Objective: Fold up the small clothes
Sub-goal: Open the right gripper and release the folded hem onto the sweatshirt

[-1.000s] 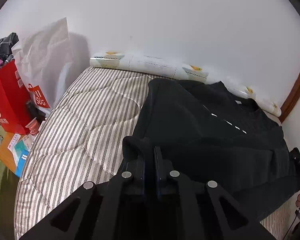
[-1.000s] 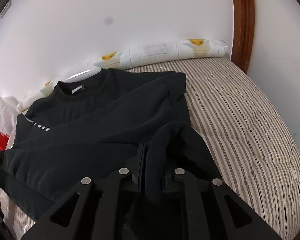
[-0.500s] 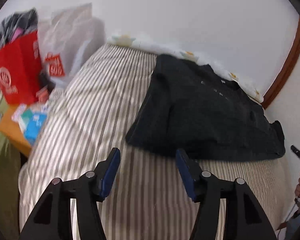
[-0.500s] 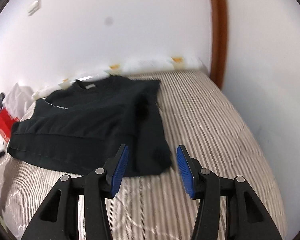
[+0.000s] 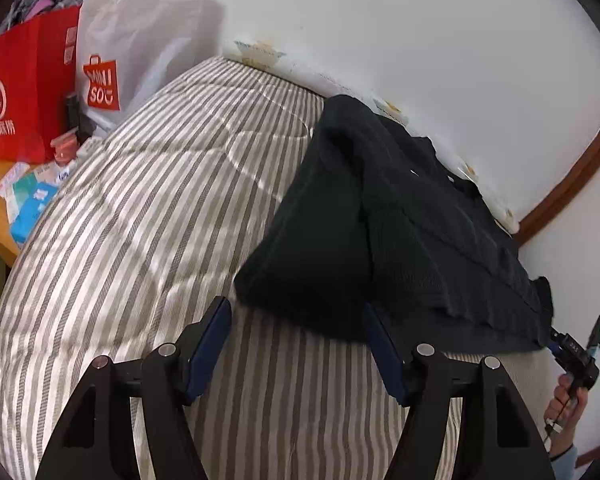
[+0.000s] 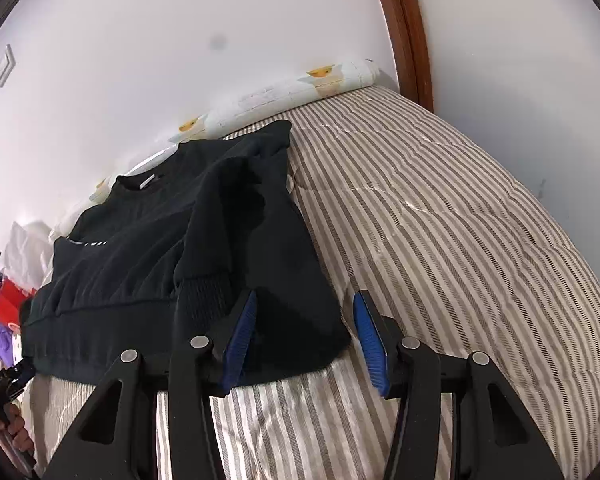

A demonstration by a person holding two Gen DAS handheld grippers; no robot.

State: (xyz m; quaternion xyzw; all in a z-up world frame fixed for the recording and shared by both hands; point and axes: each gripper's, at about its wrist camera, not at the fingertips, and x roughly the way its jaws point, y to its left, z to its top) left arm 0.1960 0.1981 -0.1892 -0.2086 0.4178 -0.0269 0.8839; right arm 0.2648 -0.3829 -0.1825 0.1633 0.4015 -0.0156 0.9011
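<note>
Black sweatshirt (image 5: 400, 240) spread flat on striped quilt (image 5: 160, 220), collar toward white wall (image 5: 400, 40), both sleeves folded in across body, ribbed hem along near edge. Same sweatshirt (image 6: 160, 248) in right view, white neck label showing, one ribbed cuff lying over front just above hem.

Left gripper (image 5: 298, 346) above bare quilt at garment's near left corner, blue-padded jaws apart, just opened wider, holding nothing; corner of fabric just beyond pad tips, not pressed.

Right gripper (image 6: 304, 334) at near right corner, jaws apart, having opened within the last second. Hem corner lying between blue pads, but neither pad seen pressing it; fabric flat on quilt.

Person's hand (image 5: 568, 404) at right edge of left view, gripping other tool's handle.

Rolled white bolster with yellow print (image 6: 292, 88) wedged between quilt and wall. Brown wooden trim (image 6: 404, 28) running up wall at bed's corner.

Red paper bag (image 5: 28, 88) and white Miniso bag (image 5: 140, 40) standing beside bed, small packets (image 5: 28, 196) on orange surface below them.
</note>
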